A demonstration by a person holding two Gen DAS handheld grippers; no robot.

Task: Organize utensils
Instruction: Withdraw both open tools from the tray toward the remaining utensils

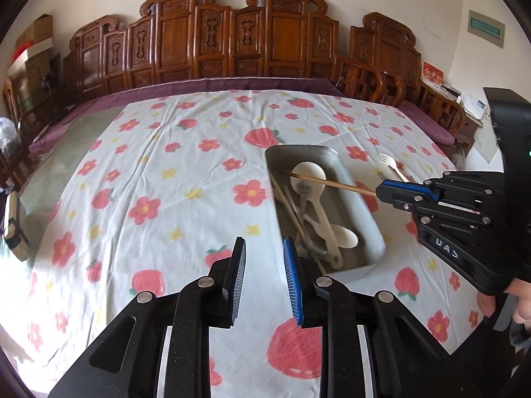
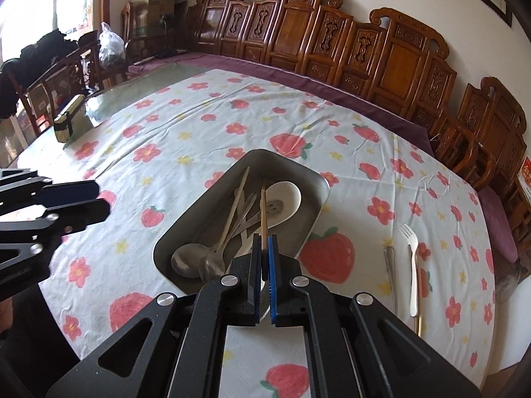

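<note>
Holding chopstick [image 2: 264,219] pinched in right tool [image 2: 264,248] over tray [image 2: 318,179]; I'd lower tip beside white spoon [image 2: 285,199], align lengthwise, then release. Left tool [image 1: 264,265] spread, idle.

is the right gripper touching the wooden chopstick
Touching. In the right wrist view the right gripper is shut on the wooden chopstick, whose far end reaches out over the metal tray.

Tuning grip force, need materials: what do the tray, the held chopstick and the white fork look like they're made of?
Tray: probably stainless steel, going by its dull grey brushed sheen and thin rolled rim.
Chopstick, clamped in the right gripper: looks like wood or bamboo, matte brown with a darker tip.
White fork on the cloth: likely plastic, opaque, uniform, slightly glossy; melamine can't be ruled out.
</note>
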